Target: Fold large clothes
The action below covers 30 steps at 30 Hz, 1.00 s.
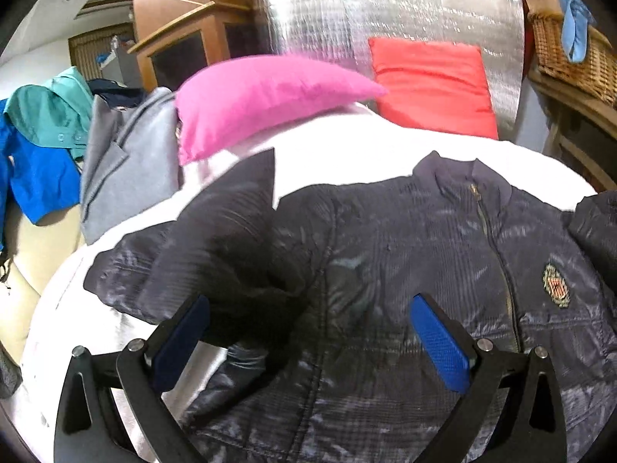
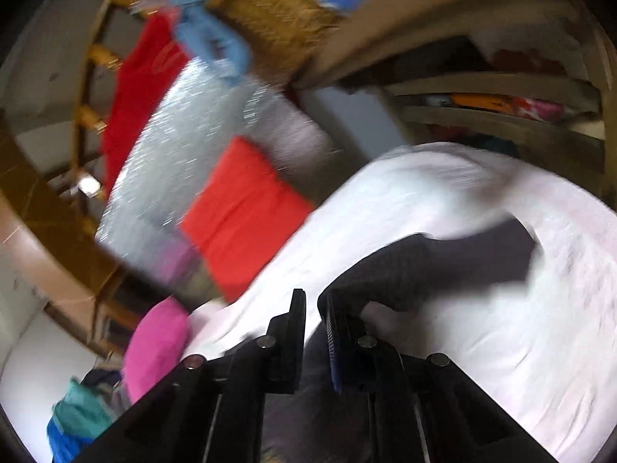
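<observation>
**Navy jacket spread on the white bed, one sleeve pinched in the right gripper**

A dark navy quilted jacket (image 1: 385, 270) lies front-up on the white bed cover (image 1: 347, 146), collar toward the far side, zip closed, a small embroidered crest (image 1: 556, 283) on the chest at the right. Its left-hand sleeve (image 1: 227, 231) is folded up and inward over the body, the cuff pointing to the far side.

The left gripper (image 1: 308, 332) hovers above the jacket's near-left part, its blue-padded jaws wide apart with nothing between them.

In the blurred right wrist view, the right gripper (image 2: 314, 320) has its jaws drawn close together, clamped on dark fabric that seems to be the jacket's other sleeve (image 2: 443, 266), which trails away to the right over the white cover.

At the far side of the bed rest a pink pillow (image 1: 266, 108) and a red cushion (image 1: 432, 85) against a silver foil panel (image 1: 385, 11). To the left lie a grey garment (image 1: 123, 177), a teal shirt (image 1: 50, 112) and a blue one (image 1: 38, 177). A wicker basket (image 1: 570, 50) stands far right.
</observation>
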Each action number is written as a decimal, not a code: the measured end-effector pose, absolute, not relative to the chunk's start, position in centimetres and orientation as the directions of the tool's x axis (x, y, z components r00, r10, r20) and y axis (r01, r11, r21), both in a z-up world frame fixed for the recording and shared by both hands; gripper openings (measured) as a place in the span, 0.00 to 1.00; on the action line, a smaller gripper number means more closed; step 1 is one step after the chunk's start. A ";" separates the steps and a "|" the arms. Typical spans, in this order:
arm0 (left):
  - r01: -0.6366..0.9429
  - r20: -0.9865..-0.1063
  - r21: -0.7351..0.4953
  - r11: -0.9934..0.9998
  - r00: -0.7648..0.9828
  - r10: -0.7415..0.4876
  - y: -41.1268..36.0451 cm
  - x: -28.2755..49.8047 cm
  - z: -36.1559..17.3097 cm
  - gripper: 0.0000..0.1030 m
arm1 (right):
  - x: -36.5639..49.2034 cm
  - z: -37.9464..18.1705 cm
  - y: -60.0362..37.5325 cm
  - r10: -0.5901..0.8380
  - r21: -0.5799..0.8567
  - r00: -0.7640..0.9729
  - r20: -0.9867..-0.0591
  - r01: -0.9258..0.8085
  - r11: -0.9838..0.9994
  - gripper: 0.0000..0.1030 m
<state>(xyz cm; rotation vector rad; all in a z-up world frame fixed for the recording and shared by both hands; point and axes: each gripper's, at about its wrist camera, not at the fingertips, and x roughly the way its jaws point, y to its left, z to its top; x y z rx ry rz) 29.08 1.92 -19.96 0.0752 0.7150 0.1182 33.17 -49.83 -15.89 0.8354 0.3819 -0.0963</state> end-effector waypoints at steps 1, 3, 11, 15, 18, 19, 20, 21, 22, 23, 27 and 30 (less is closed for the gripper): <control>-0.089 -0.643 0.108 0.990 0.754 0.138 2.1 28.9 -19.7 1.00 | 33.0 -15.2 -48.3 0.084 0.697 0.928 -0.363 0.211 0.685 0.12; -0.105 -0.629 0.103 0.989 0.764 0.146 2.8 28.4 -19.1 1.00 | 32.8 -14.2 -44.8 0.133 0.690 0.924 -0.357 0.165 0.705 0.11; -0.195 -0.588 0.088 0.977 0.781 0.209 6.9 26.9 -17.8 1.00 | 31.8 -14.2 -31.0 0.330 0.691 0.878 -0.346 0.000 0.723 0.12; -0.207 -0.626 0.029 0.978 0.759 0.179 8.6 26.5 -18.2 1.00 | 30.9 -16.0 -32.8 0.294 0.739 0.875 -0.384 0.100 0.666 0.37; -0.209 -0.627 0.031 0.978 0.757 0.182 8.6 26.7 -18.4 1.00 | 28.8 -18.5 -39.4 0.196 0.803 0.904 -0.380 0.217 0.555 0.87; -0.205 -0.628 0.038 0.978 0.756 0.183 8.3 27.0 -18.5 1.00 | 28.2 -18.8 -40.6 0.156 0.812 0.916 -0.371 0.238 0.534 0.87; -0.198 -0.632 0.041 0.979 0.754 0.179 8.0 27.2 -18.7 1.00 | 27.5 -19.7 -43.3 0.106 0.818 0.921 -0.375 0.275 0.505 0.87; -0.188 -0.636 0.045 0.981 0.752 0.173 7.6 27.4 -18.9 1.00 | 27.3 -20.2 -45.0 0.085 0.822 0.918 -0.388 0.302 0.483 0.87; -0.177 -0.643 0.050 0.983 0.747 0.167 7.1 27.8 -19.0 1.00 | 27.1 -21.3 -47.3 0.071 0.839 0.915 -0.397 0.331 0.433 0.87; -0.164 -0.650 0.056 0.985 0.742 0.161 6.5 28.2 -19.3 1.00 | 27.1 -22.1 -48.8 0.072 0.857 0.916 -0.393 0.337 0.390 0.87; -0.124 -0.654 0.113 0.986 0.738 0.168 4.1 29.2 -20.0 1.00 | 29.3 -25.7 -53.9 0.132 0.913 0.919 -0.371 0.334 0.235 0.87; -0.109 -0.646 0.159 0.981 0.740 0.187 3.0 29.5 -20.5 1.00 | 32.0 -26.7 -54.7 0.181 0.921 0.918 -0.354 0.308 0.240 0.87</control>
